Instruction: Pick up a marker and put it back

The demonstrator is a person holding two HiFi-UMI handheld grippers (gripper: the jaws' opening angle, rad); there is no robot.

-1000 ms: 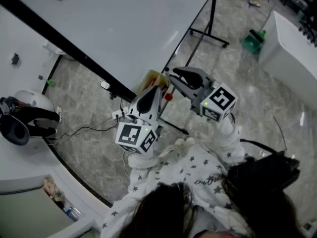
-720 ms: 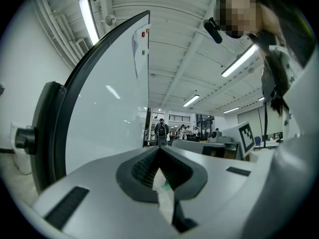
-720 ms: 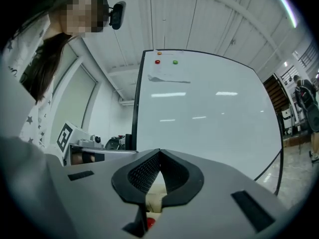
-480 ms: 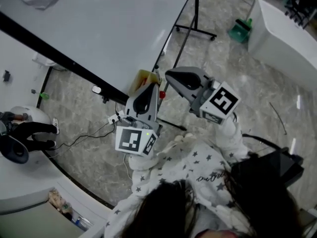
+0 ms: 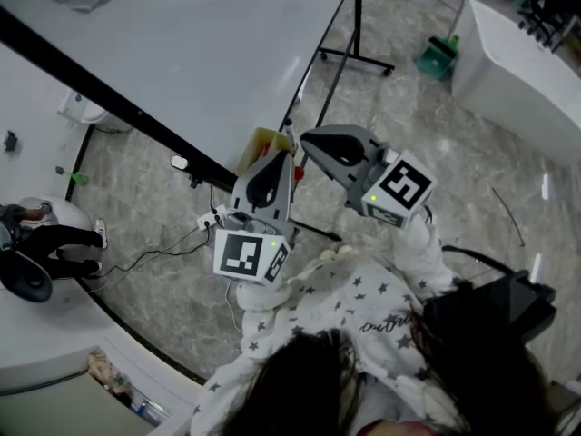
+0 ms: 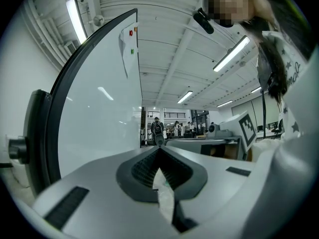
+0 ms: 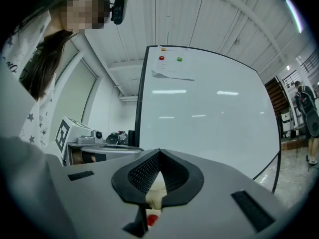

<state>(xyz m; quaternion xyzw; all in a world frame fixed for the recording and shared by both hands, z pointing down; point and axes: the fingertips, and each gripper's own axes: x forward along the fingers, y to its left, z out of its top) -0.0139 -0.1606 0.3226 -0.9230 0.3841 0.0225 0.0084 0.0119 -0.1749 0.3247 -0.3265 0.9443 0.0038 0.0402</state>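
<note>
From above, in the head view, a whiteboard (image 5: pixel 200 53) stands on a black frame. A yellow holder (image 5: pixel 259 142) sits at its lower edge, and a small red piece (image 5: pixel 297 174), perhaps a marker's end, shows beside it. My left gripper (image 5: pixel 283 155) points at the holder, its jaws together with nothing between them (image 6: pixel 159 149). My right gripper (image 5: pixel 306 138) hangs just right of it, shut and empty (image 7: pixel 159 152). Under its jaws the red piece (image 7: pixel 152 219) shows through the gap. Both gripper views face the whiteboard (image 7: pixel 209 113) edge-on. No marker body is plainly visible.
The board's stand leg (image 5: pixel 359 57) reaches over the marble floor. A green dustpan (image 5: pixel 438 59) and a white counter (image 5: pixel 517 71) lie at the upper right. A power strip with cable (image 5: pixel 211 216) lies on the floor, and a person's legs (image 5: pixel 54 234) show at left.
The whole picture has slid a little to the left. Both grippers have come up slightly and still sit beside the yellow holder.
</note>
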